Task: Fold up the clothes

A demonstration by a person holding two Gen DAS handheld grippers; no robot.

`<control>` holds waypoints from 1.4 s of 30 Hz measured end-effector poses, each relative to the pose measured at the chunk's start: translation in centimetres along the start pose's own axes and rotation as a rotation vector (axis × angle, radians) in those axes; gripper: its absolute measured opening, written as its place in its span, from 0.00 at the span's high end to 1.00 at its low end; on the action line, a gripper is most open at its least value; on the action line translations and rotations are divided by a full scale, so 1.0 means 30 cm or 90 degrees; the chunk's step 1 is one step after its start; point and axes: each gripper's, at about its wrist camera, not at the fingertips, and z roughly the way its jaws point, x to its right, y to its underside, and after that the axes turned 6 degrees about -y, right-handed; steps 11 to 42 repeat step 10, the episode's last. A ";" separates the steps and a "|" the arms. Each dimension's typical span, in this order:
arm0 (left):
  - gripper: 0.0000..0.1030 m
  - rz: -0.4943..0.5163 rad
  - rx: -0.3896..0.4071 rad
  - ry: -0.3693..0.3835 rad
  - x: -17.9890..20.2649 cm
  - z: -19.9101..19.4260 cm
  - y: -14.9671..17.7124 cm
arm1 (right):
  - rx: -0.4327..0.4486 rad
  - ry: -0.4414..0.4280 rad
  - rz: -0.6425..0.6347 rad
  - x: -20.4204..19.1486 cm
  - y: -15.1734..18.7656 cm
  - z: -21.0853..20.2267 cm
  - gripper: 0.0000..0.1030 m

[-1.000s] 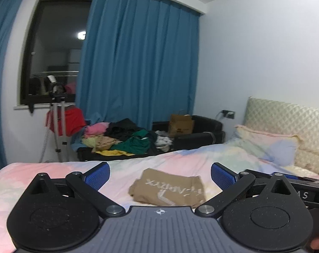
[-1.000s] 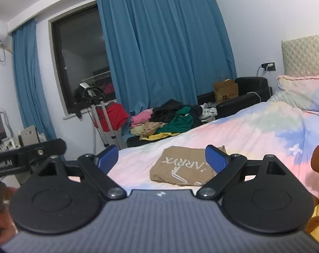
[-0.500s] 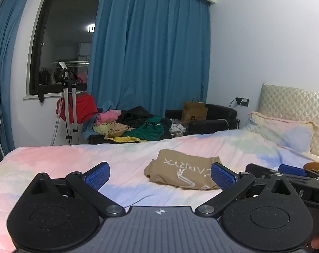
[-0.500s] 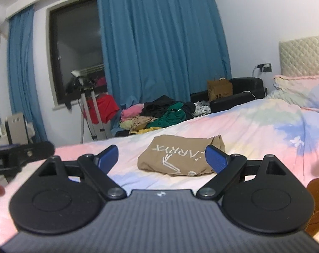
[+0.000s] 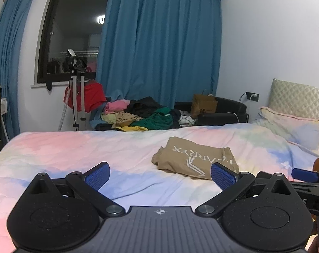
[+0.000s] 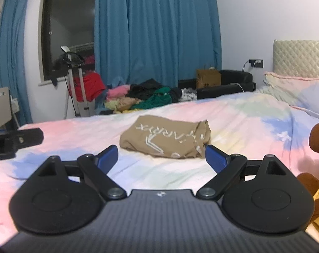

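Left gripper (image 5: 160, 174) and right gripper (image 6: 161, 157) both have jaws spread wide with nothing between the blue pads, each held low over the pastel tie-dye bedspread (image 5: 79, 151) and aimed level across the bed toward the blue curtains (image 5: 161, 48). Tan folded shirt (image 6: 165, 139) lies flat mid-bed as a compact, slightly lumpy bundle with white lettering and a chevron logo on top, one end rolled thicker; it sits just ahead of the right gripper, untouched, and ahead-right of the left one. Unfolded clothes pile (image 5: 138, 116) sits beyond the bed's far edge.
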 end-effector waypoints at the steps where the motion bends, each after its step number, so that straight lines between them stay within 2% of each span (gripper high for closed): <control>1: 0.00 0.001 0.000 0.000 0.001 0.000 0.000 | -0.004 0.001 0.001 0.001 0.002 0.004 0.11; 10: 0.00 0.008 -0.004 -0.005 0.014 -0.001 0.001 | 0.016 0.003 0.002 0.008 0.002 -0.011 0.11; 42: 0.00 0.008 -0.004 -0.005 0.014 -0.001 0.001 | 0.016 0.003 0.002 0.008 0.002 -0.011 0.11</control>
